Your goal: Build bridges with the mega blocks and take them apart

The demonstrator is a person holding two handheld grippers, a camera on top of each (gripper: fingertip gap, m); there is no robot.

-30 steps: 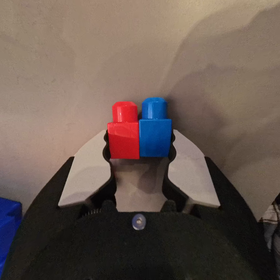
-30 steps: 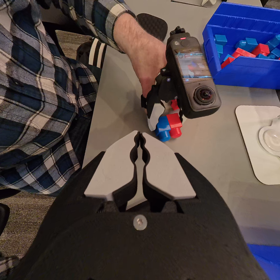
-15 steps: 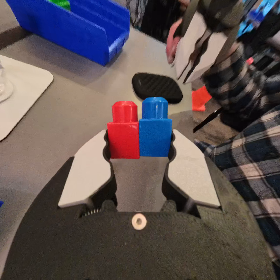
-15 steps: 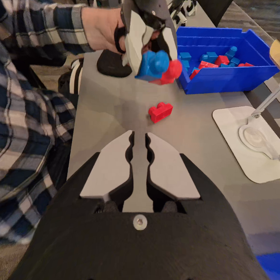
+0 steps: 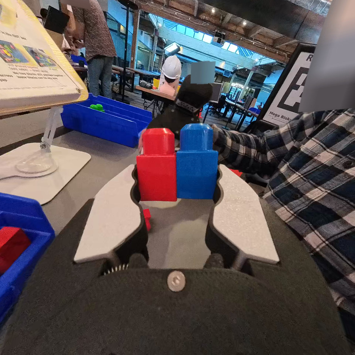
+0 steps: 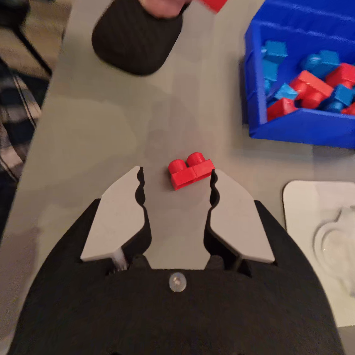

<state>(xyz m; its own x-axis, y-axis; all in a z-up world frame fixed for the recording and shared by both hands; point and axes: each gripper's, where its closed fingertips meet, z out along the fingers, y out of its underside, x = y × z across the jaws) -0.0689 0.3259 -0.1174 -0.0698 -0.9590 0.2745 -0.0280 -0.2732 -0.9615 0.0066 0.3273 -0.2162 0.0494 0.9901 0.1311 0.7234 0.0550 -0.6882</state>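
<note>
**while the left gripper is loaded, the right one lines up on the loose red brick**

though the flat red two-stud plastic brick (image 6: 191, 171) lies just ahead of the right gripper (image 6: 176, 170), it does not sit square to it: its long axis runs across the gap, tilted so its right end is farther away, and that right end is at or nearly at the tip of the right finger (image 6: 226, 192). the left finger (image 6: 123, 192) stands well clear of the brick's other end. the gripper's jaws are spread wide with nothing pinched, and the brick's studs point away from the camera. my judgement is that the coming move is a short advance and a slight shift to the right, so that both ends fall inside the pads before they close along the brick's length.

the left gripper (image 5: 176, 169) is pinching a pair of tall single-stud plastic blocks side by side, a red block (image 5: 156, 172) and a blue block (image 5: 196, 172), with a pad pressed on each outer face. it is lifted and busy, so the right gripper is the nearer and the free one.

the brick rests on a plain grey bench (image 6: 115, 124). a blue plastic bin (image 6: 299, 126) of red and blue blocks stands to the right, well apart, a dark oval pad (image 6: 134, 44) lies farther off, and a white stand base (image 6: 317, 230) sits near the right finger. the approach looks unobstructed.
</note>
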